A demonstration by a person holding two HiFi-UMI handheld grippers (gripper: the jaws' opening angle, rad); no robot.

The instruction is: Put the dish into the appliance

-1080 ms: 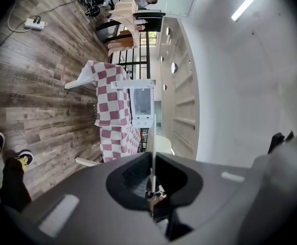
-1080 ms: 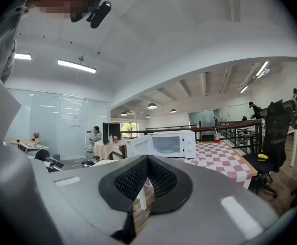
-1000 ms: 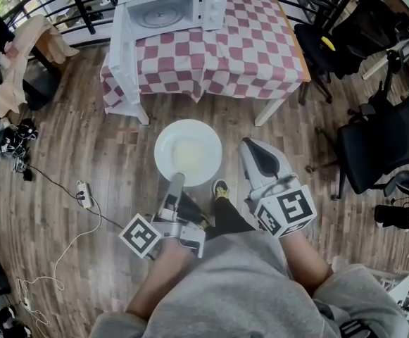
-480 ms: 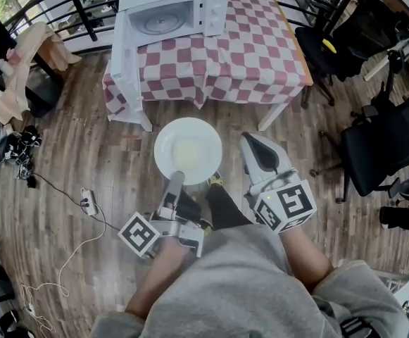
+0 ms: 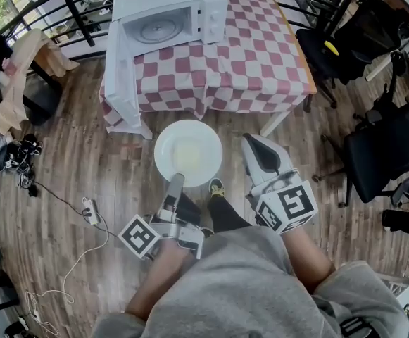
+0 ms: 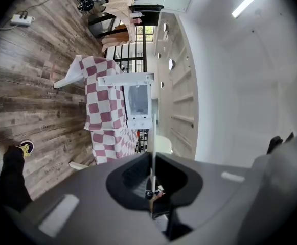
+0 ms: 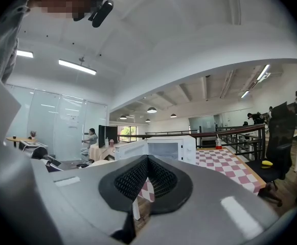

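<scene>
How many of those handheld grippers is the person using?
2. The left gripper is shut on the near rim of the white plate; the right gripper, just right of the plate, is shut and empty. No others show.

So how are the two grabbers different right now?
The left gripper is clamped on the rim of the white plate. The right gripper holds nothing, and its jaws are closed on air. The left gripper view shows the plate edge-on as a thin line between the jaws, while the right gripper view shows only the open microwave beyond its jaws. Both grippers point toward the checked table.
</scene>
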